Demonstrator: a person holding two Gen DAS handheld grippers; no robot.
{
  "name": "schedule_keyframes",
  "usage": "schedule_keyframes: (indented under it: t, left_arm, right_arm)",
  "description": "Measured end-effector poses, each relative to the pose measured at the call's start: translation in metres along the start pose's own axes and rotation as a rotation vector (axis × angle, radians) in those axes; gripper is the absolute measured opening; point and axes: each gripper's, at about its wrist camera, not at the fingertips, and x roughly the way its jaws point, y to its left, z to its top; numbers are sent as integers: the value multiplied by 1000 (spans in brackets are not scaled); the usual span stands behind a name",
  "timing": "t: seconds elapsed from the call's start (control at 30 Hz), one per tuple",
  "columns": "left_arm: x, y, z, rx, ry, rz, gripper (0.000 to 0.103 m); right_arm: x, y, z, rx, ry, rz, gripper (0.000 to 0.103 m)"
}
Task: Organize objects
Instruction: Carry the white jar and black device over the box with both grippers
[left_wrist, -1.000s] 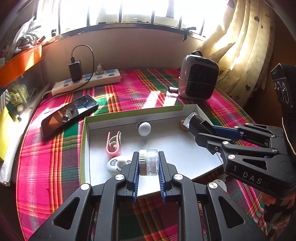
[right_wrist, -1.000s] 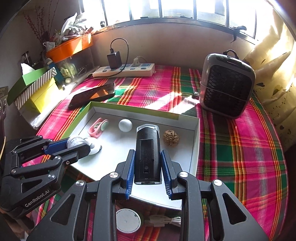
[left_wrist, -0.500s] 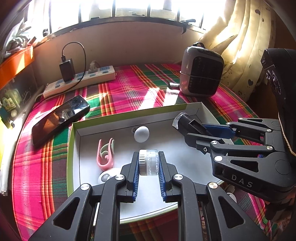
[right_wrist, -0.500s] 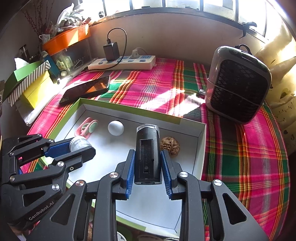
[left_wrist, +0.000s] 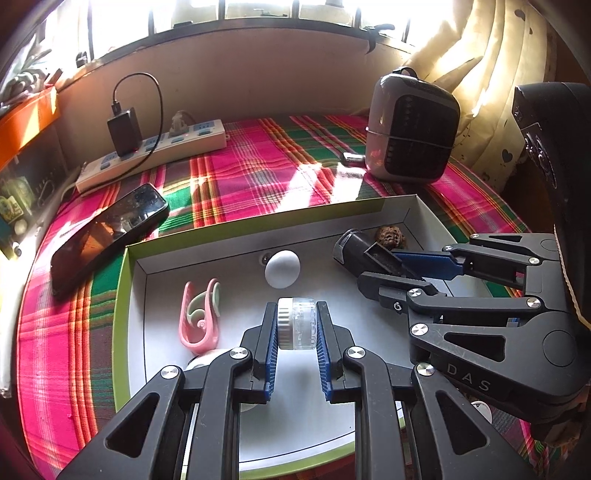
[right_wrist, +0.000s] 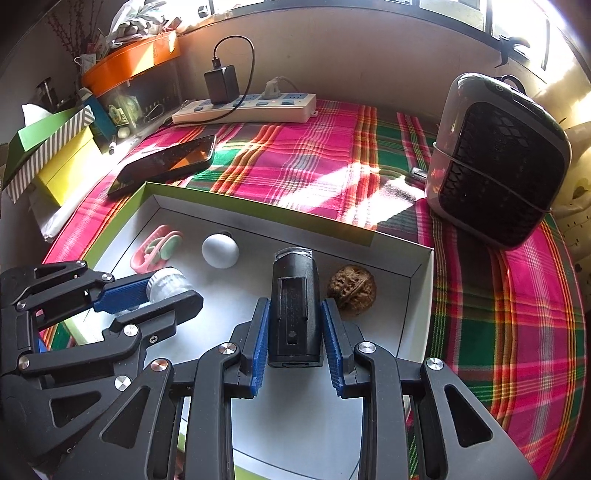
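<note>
Two hand-held grippers poised over a white tray (left_wrist: 140, 295) on a plaid-covered surface (left_wrist: 258, 173), each clamped on an item for sorting

Left hand-held gripper (left_wrist: 296, 332) closed on a small clear jar (left_wrist: 297, 323) with a ribbed white cap, held above the tray floor near a pink clip (left_wrist: 199, 317) and a white ball (left_wrist: 282, 268); right hand-held gripper (right_wrist: 294, 332) closed on a black cylindrical device (right_wrist: 294, 310), just beside a walnut (right_wrist: 352, 290) in the tray's far corner. Risks from here: smooth jar slipping and rolling if let go too high; black device nudging the walnut or catching the tray wall on the way down; grippers colliding, given how close together over the tray
</note>
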Motion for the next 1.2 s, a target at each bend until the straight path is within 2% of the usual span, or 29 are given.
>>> schedule_keyframes:
  t: [1.2]
  left_arm:
    - [12, 1, -1, 13, 18, 24, 19]
  right_arm:
    - [3, 1, -3, -9, -26, -39, 29]
